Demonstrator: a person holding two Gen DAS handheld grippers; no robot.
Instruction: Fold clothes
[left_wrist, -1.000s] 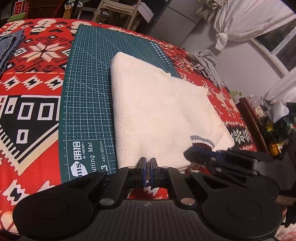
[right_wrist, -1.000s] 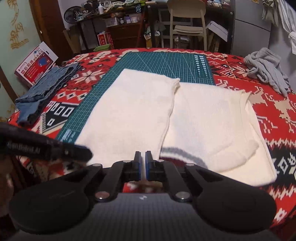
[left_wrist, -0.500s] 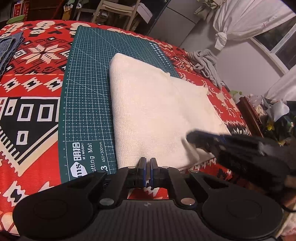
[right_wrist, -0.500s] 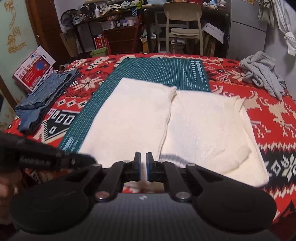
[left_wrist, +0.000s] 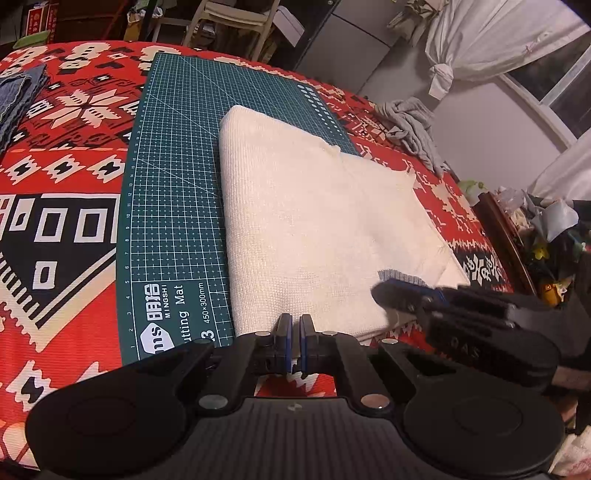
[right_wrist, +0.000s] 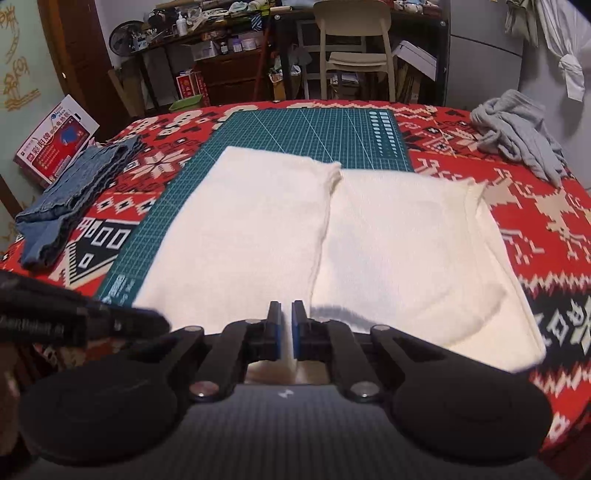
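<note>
A cream knit sweater (left_wrist: 314, 221) lies flat, partly on the green cutting mat (left_wrist: 173, 184), with both sides folded in to meet along a middle seam (right_wrist: 328, 221). A grey-striped cuff (left_wrist: 402, 275) shows near its front edge. My left gripper (left_wrist: 293, 332) is shut, its tips at the sweater's near hem, left part; red cloth shows under its fingers. My right gripper (right_wrist: 287, 325) is shut to a narrow slit over the near hem at the seam, and cream fabric shows below it. The sweater lies undisturbed. Each gripper appears in the other's view: right (left_wrist: 384, 291), left (right_wrist: 155, 323).
The table carries a red patterned cloth (left_wrist: 66, 240). Folded blue denim (right_wrist: 70, 195) lies at the left, a crumpled grey garment (right_wrist: 517, 133) at the far right. A chair (right_wrist: 354, 44) and cluttered shelves stand beyond the table; a box (right_wrist: 55, 144) leans at the left.
My right gripper swung up and back near the striped cuff, and its slit widened slightly. The left gripper and the sweater stayed put.
</note>
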